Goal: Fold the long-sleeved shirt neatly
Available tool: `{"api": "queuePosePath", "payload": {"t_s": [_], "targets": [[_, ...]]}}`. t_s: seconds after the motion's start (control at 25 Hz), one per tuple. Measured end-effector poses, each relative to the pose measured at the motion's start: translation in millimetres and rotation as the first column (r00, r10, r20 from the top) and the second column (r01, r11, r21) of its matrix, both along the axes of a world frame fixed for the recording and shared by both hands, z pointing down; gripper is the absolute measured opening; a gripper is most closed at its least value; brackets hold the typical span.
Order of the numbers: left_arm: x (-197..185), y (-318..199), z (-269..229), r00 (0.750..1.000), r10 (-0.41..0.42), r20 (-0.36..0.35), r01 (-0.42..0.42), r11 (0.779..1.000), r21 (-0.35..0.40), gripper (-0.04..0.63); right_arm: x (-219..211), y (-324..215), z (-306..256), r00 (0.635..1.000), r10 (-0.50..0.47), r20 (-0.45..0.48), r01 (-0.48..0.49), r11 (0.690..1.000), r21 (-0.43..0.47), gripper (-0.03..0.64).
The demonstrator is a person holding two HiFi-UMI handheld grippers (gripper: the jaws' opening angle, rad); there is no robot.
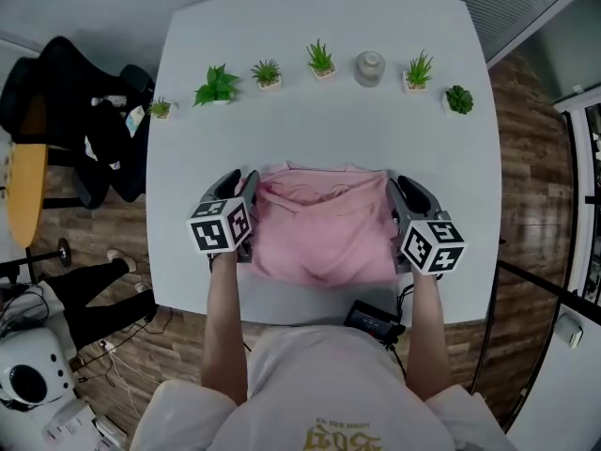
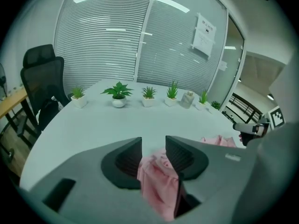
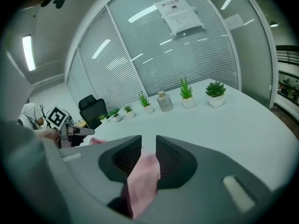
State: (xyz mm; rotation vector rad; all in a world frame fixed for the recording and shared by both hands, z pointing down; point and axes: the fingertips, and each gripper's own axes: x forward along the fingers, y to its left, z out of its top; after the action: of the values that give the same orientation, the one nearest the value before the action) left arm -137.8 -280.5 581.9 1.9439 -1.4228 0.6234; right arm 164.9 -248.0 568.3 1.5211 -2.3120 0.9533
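Observation:
The pink long-sleeved shirt (image 1: 319, 238) lies folded into a rough rectangle on the white table (image 1: 329, 130), near its front edge. My left gripper (image 1: 238, 178) sits at the shirt's left edge and my right gripper (image 1: 406, 186) at its right edge. In the left gripper view the jaws (image 2: 153, 143) stand apart, and a bunch of pink cloth (image 2: 159, 181) hangs loose between them. In the right gripper view the jaws (image 3: 148, 143) are also parted, with a fold of pink cloth (image 3: 142, 178) lying in the gap. Neither pair of pads squeezes the cloth.
A row of small potted plants (image 1: 266, 72) and a clear bottle (image 1: 369, 68) stands along the table's far side. A black office chair (image 1: 84, 130) is at the left. A black device (image 1: 374, 322) rests at the table's front edge, by my body.

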Motion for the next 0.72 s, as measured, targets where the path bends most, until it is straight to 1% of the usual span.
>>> {"api": "queuePosePath", "payload": {"t_s": [0.04,0.12,0.24,0.36,0.44,0.6,0.72], "targets": [[0.6,1.5,-1.5,1.000,0.000,-0.002,0.000,1.000,0.000,0.167,-3.8,3.3,-2.6,1.000,-0.023,0.000,0.023,1.000,0.009,0.107],[2.7,4.9,-3.2,1.000,0.006,-0.006,-0.006,1.000,-0.004,0.167,-8.3,9.3,-5.9,0.999,-0.050,-0.002,0.050,0.999,0.021,0.078],[8.3,8.7,-4.4,1.000,0.031,-0.003,-0.031,0.999,-0.005,0.167,-8.0,14.2,-8.7,0.999,-0.042,0.012,0.041,0.999,0.029,0.067],[15.4,12.4,-7.6,0.997,0.068,0.020,-0.068,0.998,0.011,0.164,-9.7,17.5,-14.8,0.999,-0.031,0.041,0.029,0.999,0.037,0.057],[21.4,16.6,-13.0,0.995,0.091,0.031,-0.093,0.995,0.035,0.138,-11.9,20.3,-22.6,0.998,-0.028,0.060,0.024,0.998,0.052,0.049],[31.3,29.4,-31.1,0.990,0.133,0.049,-0.138,0.985,0.107,0.096,-17.2,32.0,-41.3,0.995,-0.014,0.099,0.006,0.997,0.083,0.029],[33.1,41.1,-47.0,0.988,0.148,0.039,-0.152,0.977,0.146,0.057,-22.7,45.7,-55.9,0.994,-0.012,0.108,0.000,0.994,0.110,0.012]]}}
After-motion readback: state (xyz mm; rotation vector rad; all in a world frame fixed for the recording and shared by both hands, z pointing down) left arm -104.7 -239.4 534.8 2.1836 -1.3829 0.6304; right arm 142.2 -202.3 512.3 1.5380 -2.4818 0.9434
